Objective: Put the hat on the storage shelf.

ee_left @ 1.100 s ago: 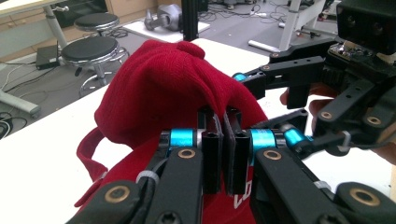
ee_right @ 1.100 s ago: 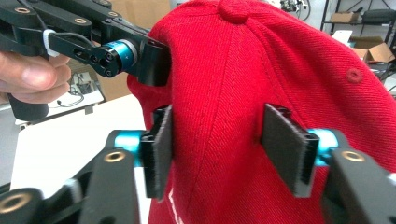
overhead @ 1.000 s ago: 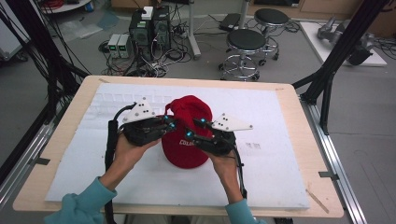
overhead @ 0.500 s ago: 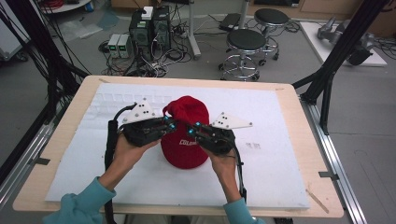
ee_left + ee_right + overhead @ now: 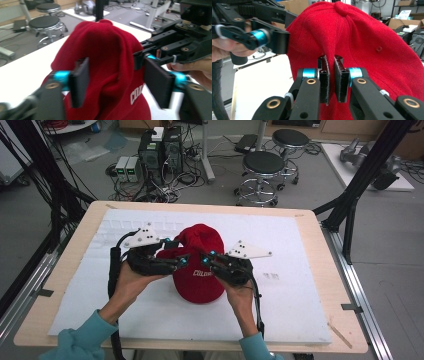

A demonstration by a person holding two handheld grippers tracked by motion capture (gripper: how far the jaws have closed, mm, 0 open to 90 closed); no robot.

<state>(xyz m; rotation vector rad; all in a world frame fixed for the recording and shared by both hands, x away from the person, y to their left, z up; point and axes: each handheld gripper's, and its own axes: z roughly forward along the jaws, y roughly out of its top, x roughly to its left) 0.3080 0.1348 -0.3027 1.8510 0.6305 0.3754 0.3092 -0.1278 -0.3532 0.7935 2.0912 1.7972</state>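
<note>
On the white foam sheet (image 5: pixel 310 270) covering the wooden table (image 5: pixel 320 220), a red fabric baseball cap (image 5: pixel 200 265) is set mid-table, its long axis running toward and away from the person; a fold of its woven crown is pinched by the right gripper (image 5: pixel 331 75); the left gripper (image 5: pixel 112 80) is spread wide around the crown.
</note>
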